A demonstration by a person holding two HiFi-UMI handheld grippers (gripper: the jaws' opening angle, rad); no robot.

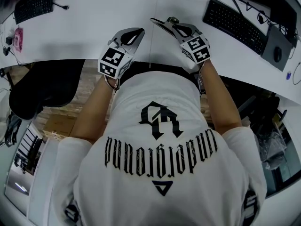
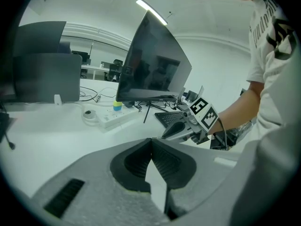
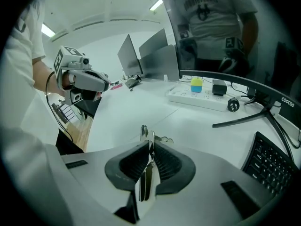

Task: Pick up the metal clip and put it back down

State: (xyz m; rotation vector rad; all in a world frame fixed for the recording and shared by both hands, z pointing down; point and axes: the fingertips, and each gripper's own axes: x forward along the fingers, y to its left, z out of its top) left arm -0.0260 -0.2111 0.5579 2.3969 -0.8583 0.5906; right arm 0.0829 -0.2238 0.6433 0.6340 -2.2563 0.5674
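Observation:
The metal clip (image 3: 145, 133), thin and silvery, stands on edge between the pads of my right gripper (image 3: 150, 149), which is shut on it; its handles stick out past the fingertips. In the head view the right gripper (image 1: 162, 22) points at the white desk (image 1: 94, 27) with the clip (image 1: 172, 20) at its tip, just above the surface. My left gripper (image 1: 135, 33) hovers beside it to the left, over the desk's near edge. In the left gripper view its jaws (image 2: 151, 142) meet at the tips with nothing between them.
A black keyboard (image 1: 235, 25) and a mouse (image 1: 277, 54) lie at the right of the desk, another keyboard (image 1: 33, 6) at the far left. A white power strip (image 3: 197, 98) and a monitor (image 2: 150, 65) stand behind. A black chair (image 1: 42, 86) sits below the desk edge.

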